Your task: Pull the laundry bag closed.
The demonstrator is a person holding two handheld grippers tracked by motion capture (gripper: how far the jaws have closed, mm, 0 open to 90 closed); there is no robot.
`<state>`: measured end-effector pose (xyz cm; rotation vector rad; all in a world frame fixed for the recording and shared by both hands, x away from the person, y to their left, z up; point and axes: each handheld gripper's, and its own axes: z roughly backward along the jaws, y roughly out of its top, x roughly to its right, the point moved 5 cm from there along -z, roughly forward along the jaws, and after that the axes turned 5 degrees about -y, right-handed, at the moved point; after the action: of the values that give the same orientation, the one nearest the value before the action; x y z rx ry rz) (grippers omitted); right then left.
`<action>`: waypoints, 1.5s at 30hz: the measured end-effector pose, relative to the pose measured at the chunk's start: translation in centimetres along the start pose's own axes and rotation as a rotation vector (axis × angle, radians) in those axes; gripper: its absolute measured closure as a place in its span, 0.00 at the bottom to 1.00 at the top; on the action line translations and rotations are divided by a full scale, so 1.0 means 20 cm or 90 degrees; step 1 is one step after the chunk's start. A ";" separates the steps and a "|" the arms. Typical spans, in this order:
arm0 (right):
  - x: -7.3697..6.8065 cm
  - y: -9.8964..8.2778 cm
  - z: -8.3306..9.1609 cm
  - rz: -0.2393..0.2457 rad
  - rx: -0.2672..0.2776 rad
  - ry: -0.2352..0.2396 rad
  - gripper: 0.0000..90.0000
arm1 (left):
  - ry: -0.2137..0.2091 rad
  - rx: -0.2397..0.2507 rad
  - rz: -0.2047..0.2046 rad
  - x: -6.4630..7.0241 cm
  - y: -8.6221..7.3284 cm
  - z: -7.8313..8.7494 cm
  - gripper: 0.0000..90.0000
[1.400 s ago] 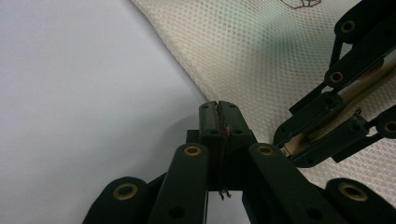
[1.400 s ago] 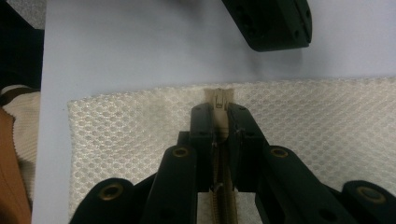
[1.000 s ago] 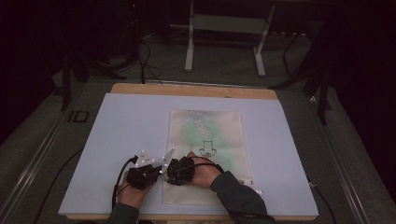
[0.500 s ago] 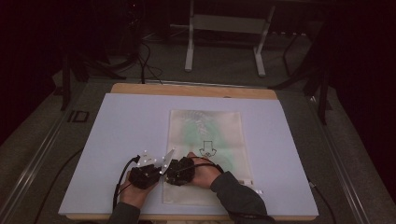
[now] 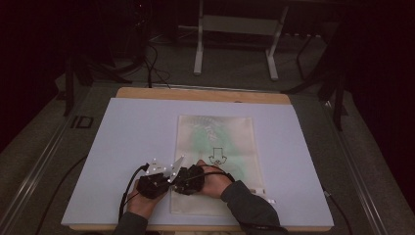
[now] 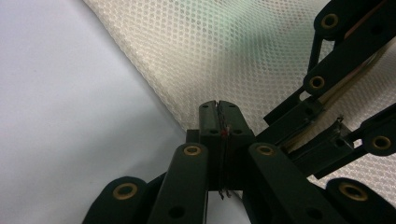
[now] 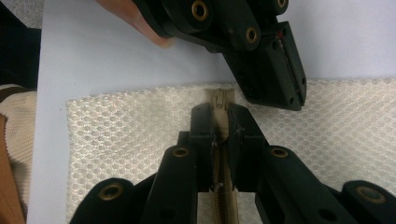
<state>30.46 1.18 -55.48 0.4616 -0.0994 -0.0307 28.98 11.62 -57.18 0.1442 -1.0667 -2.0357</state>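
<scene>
Cream mesh bag (image 5: 216,161) lies flat at centre of the lilac table (image 5: 122,147). At lower centre, the right gripper (image 7: 220,112) is clamped on the zipper pull (image 7: 218,99), likely to slide it, while the left gripper (image 6: 218,108) pinches the bag's edge beside it to steady the fabric. Nothing has shifted since the earlier frames.

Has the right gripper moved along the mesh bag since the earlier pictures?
No. The right gripper sits at the same spot below the arrow print on the mesh bag.
</scene>
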 end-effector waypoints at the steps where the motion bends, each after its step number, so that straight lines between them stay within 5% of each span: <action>1: 0.00 0.00 0.00 0.000 0.001 0.000 0.91 | 0.000 0.000 0.000 0.00 0.00 0.00 0.98; 45: 0.03 -0.11 0.05 -0.012 -0.002 0.006 0.92 | 0.028 -0.012 -0.009 0.02 0.00 0.00 0.99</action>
<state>30.97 -1.30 -55.45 0.4592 -0.0852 -0.0471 28.71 11.46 -57.15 0.1868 -1.0221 -2.0443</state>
